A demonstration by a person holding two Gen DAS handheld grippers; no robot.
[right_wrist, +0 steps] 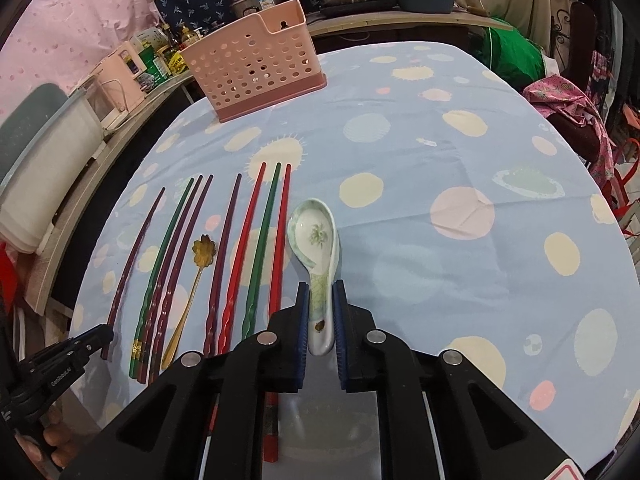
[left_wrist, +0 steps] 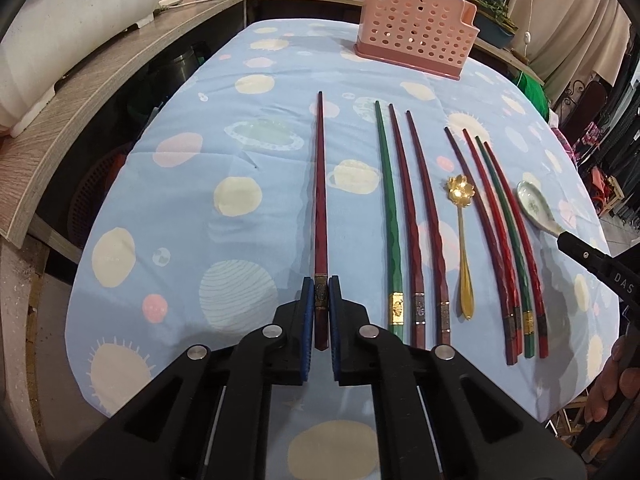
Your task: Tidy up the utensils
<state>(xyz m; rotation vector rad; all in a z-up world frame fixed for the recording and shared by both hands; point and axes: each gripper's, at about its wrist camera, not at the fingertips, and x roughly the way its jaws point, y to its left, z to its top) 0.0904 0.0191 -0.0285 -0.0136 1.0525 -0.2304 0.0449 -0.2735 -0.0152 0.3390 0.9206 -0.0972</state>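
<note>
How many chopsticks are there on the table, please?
8. One dark red chopstick lies alone in the left gripper; three lie beside it, left of the gold spoon; four lie between that and the ceramic spoon. None seems hidden.

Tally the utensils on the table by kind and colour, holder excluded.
Dark red chopsticks: 4
Bright red chopsticks: 2
Green chopsticks: 2
Gold spoon: 1
Ceramic spoon: 1
Total: 10
</note>
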